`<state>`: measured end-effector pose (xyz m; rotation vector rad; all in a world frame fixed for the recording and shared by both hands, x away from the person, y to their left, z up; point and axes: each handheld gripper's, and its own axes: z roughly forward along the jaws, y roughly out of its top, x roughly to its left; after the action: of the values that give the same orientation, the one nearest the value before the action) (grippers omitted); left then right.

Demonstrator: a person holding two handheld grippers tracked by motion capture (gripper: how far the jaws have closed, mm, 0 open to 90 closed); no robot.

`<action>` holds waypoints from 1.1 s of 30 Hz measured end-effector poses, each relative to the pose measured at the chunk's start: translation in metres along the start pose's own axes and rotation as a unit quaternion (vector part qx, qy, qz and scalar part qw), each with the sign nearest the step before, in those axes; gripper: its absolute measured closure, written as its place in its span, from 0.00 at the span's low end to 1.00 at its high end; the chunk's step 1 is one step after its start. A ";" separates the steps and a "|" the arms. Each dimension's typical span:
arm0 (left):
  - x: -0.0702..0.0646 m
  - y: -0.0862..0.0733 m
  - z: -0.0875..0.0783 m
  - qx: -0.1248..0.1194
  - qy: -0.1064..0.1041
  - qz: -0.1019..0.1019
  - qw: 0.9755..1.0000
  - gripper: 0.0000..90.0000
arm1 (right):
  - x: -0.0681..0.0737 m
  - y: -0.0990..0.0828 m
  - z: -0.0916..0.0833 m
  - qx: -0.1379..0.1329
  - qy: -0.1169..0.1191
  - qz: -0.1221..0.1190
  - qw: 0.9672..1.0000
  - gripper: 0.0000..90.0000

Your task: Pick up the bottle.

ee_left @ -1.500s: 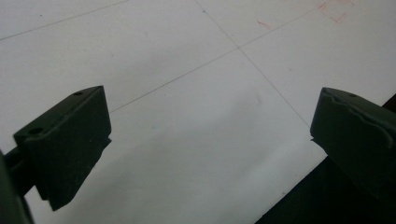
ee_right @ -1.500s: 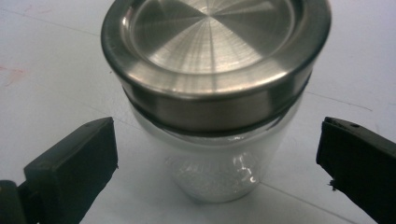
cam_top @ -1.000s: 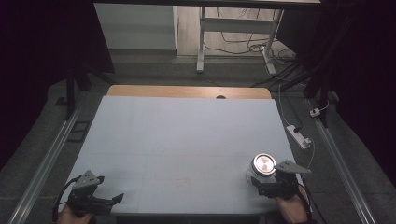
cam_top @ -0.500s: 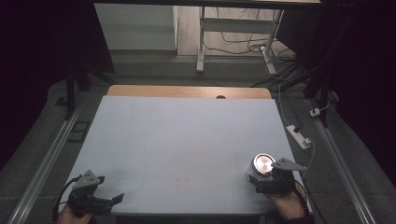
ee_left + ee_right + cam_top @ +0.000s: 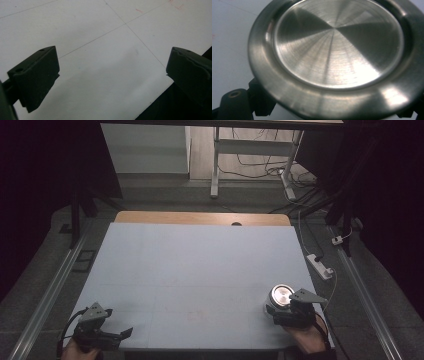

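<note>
A round container with a brushed steel lid (image 5: 281,295) stands on the white table (image 5: 200,265) near its front right corner. My right gripper (image 5: 278,309) reaches it from the front edge, one jaw on each side of its body, shut on it. In the right gripper view the lid (image 5: 337,45) is very close, and the black jaws sit under its rim at the lower left and lower right. My left gripper (image 5: 119,323) rests at the front left corner, open. In the left gripper view its jaws stand wide apart (image 5: 112,72) over bare table, nothing between them.
A wooden strip (image 5: 200,218) runs along the table's far edge. A white power strip (image 5: 320,265) and cables lie on the floor to the right. Metal rails (image 5: 55,285) flank both sides. The legs of another desk (image 5: 215,165) stand beyond.
</note>
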<state>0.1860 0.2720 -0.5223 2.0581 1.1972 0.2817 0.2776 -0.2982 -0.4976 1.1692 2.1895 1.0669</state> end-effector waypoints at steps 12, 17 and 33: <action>0.000 0.000 0.001 0.002 0.001 0.001 1.000 0.00 | 0.001 0.002 -0.002 0.002 -0.003 -0.001 1.000 0.16; 0.000 0.000 0.001 0.001 0.001 0.000 1.000 0.00 | 0.003 0.004 -0.004 -0.001 -0.002 -0.004 1.000 0.16; 0.001 0.000 0.000 -0.001 -0.001 -0.006 1.000 0.00 | 0.014 0.019 -0.004 -0.017 0.014 -0.018 1.000 0.16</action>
<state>0.1867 0.2730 -0.5228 2.0483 1.2063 0.2743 0.2770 -0.2819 -0.4803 1.1019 2.1970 1.1073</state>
